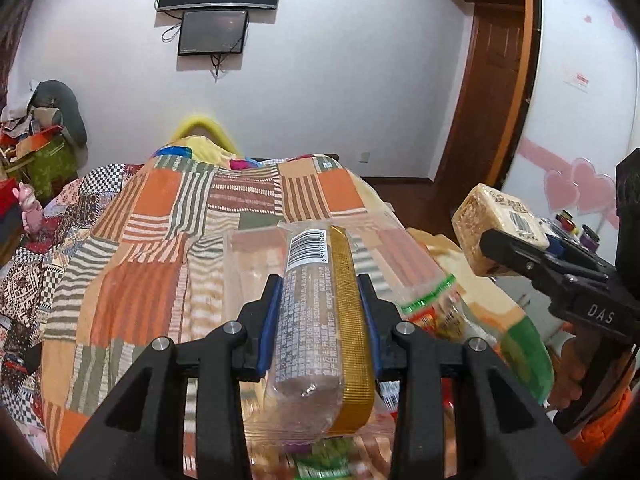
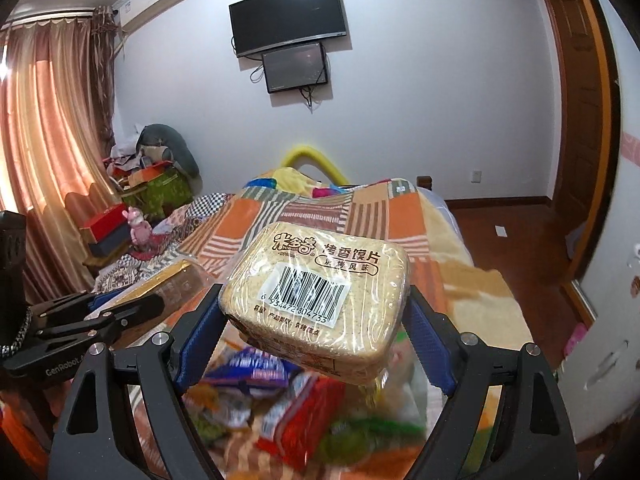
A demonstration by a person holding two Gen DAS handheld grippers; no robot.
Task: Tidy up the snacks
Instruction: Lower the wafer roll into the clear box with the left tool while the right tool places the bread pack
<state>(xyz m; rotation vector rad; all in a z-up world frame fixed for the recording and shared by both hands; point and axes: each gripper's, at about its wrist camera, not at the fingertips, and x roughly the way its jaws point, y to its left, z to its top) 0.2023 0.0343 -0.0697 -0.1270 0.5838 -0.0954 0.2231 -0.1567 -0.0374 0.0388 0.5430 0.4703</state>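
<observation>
My left gripper [image 1: 319, 286] is shut on a long clear snack pack with a gold tray edge and a barcode [image 1: 320, 312], held up above the bed. My right gripper [image 2: 314, 300] is shut on a square pack of toasted bun slices [image 2: 316, 300], also held in the air. In the left wrist view the right gripper [image 1: 516, 256] and its bun pack [image 1: 496, 232] show at the right. In the right wrist view the left gripper [image 2: 120, 304] and the gold edge of its pack [image 2: 160, 280] show at the left. A blurred pile of snack bags [image 2: 288, 408] lies below.
A patchwork quilt [image 1: 160, 248] covers the bed ahead. Green-and-red snack bags [image 1: 432, 304] lie by the bed's right edge. Boxes and a pink toy [image 2: 138, 224] crowd the left side by the curtain. A wooden door [image 1: 492, 80] and bare floor [image 2: 520, 232] are at the right.
</observation>
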